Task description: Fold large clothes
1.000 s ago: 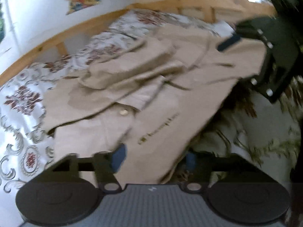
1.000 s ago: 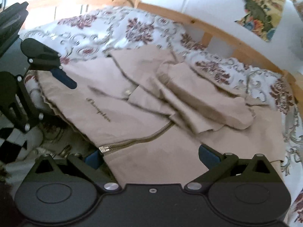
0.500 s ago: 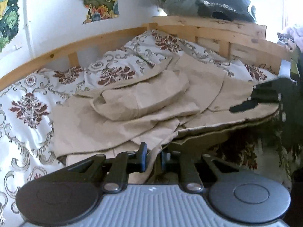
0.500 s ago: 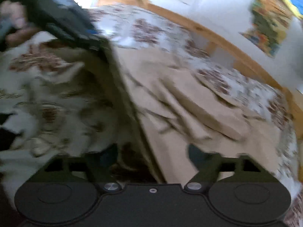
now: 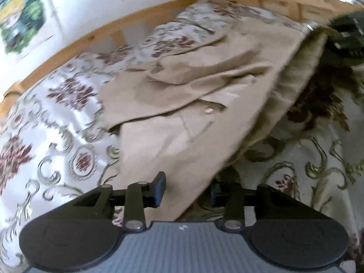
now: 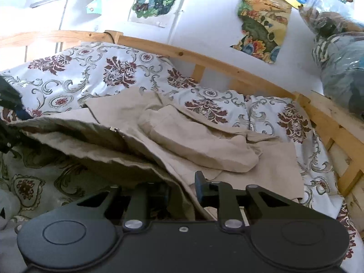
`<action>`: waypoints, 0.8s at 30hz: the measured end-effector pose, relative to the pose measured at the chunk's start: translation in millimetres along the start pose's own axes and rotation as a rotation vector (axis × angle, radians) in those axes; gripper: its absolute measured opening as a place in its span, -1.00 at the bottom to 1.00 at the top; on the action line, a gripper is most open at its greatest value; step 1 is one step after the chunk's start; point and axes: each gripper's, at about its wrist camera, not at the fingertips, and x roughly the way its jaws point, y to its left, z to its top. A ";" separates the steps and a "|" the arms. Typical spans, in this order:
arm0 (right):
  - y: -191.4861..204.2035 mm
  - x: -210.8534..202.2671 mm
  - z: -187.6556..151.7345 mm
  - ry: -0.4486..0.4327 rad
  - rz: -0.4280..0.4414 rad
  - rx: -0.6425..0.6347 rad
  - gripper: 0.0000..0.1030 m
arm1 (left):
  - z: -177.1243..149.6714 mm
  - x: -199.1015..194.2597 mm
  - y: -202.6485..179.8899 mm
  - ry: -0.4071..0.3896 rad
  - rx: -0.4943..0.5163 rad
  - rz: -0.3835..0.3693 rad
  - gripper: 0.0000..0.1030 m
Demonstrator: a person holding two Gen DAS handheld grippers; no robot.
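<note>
A beige jacket [image 5: 182,113] lies crumpled on the floral bedspread [image 5: 56,118]; a snap button [image 5: 208,109] shows on it. My left gripper [image 5: 186,191] has its fingers partly apart with the jacket's hem between them. In the right wrist view the jacket [image 6: 200,145] is lifted along its near edge, its darker lining turned up. My right gripper [image 6: 182,191] grips that edge; its left finger is hidden behind the cloth. The right gripper also shows at the upper right of the left wrist view [image 5: 345,34], and the left gripper at the left edge of the right wrist view [image 6: 9,104].
A wooden bed rail [image 6: 227,68] runs round the far side of the bed. Posters [image 6: 264,25] hang on the white wall. A plastic-wrapped bundle [image 6: 341,68] sits on the rail at the right.
Both grippers have taken the jacket's near edge and lifted it, so the lining now shows. The left gripper closed fully half a second ago and now stands wider.
</note>
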 end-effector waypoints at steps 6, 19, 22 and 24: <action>9.0 4.3 -2.7 0.055 -0.060 -0.113 0.00 | 14.9 -12.9 12.5 -0.108 -0.014 0.117 -0.67; -39.7 -21.4 -48.3 0.358 -0.193 -0.322 -0.18 | 40.1 -39.1 36.1 -0.235 -0.167 0.062 -0.92; -38.6 -35.8 -50.8 0.351 -0.169 -0.284 -0.88 | 19.9 -51.9 34.6 -0.244 -0.182 0.045 -0.93; -33.5 -48.3 -45.3 0.338 -0.154 -0.277 -0.92 | 7.9 -66.5 33.9 -0.266 -0.197 0.035 -0.94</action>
